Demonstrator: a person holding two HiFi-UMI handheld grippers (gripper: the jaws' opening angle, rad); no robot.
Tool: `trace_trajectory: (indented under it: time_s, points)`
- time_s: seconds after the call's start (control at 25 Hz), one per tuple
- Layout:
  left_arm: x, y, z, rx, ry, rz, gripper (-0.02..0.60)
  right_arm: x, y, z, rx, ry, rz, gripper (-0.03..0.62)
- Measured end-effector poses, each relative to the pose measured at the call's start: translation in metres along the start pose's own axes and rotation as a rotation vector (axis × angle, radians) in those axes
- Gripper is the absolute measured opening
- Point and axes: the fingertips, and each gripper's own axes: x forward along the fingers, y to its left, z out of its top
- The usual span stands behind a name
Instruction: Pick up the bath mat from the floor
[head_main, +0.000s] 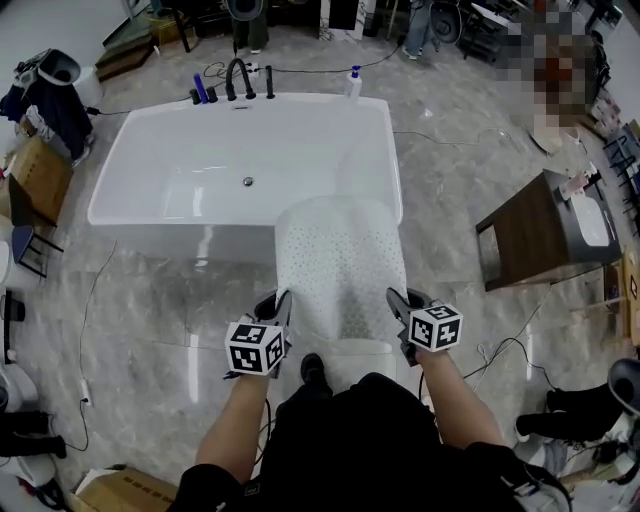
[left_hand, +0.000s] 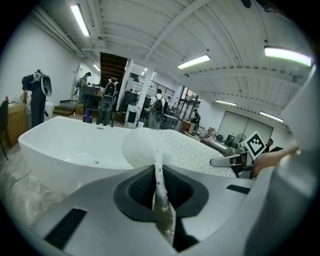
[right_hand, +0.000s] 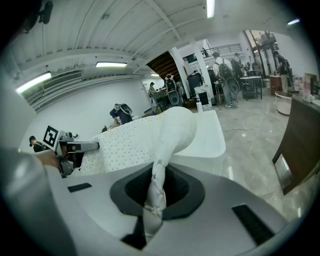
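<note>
At the frame's centre, the white bath mat (head_main: 340, 265) stretches from the bathtub (head_main: 180, 170) rim down toward the person. The left tongs (head_main: 277, 306) and right tongs (head_main: 399, 305) each clench a near corner.

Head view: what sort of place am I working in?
Probably a big workshop or lab hall with a mock bathroom, not a home: a freestanding bathtub on open floor, ceiling strip lights overhead, and people standing behind it.
</note>
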Motion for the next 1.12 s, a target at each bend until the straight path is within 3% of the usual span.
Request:
trace_trajectory:
  time_s: [0.28, 0.56, 0.92, 1.12]
  points:
    - [-0.024, -0.008, 0.024, -0.007, -0.056, 0.106, 0.035, -0.017, 0.0, 0.038, -0.067, -0.086, 0.065, 0.04]
    - [-0.026, -0.057, 0.053, -0.019, -0.143, 0.196, 0.035, -0.056, -0.012, 0.064, -0.143, -0.145, 0.186, 0.04]
    - [-0.028, -0.117, 0.079, -0.002, -0.207, 0.223, 0.035, -0.113, -0.043, 0.1, -0.15, -0.234, 0.222, 0.04]
    - [-0.025, -0.139, 0.108, 0.057, -0.246, 0.207, 0.035, -0.127, -0.051, 0.12, -0.164, -0.282, 0.222, 0.04]
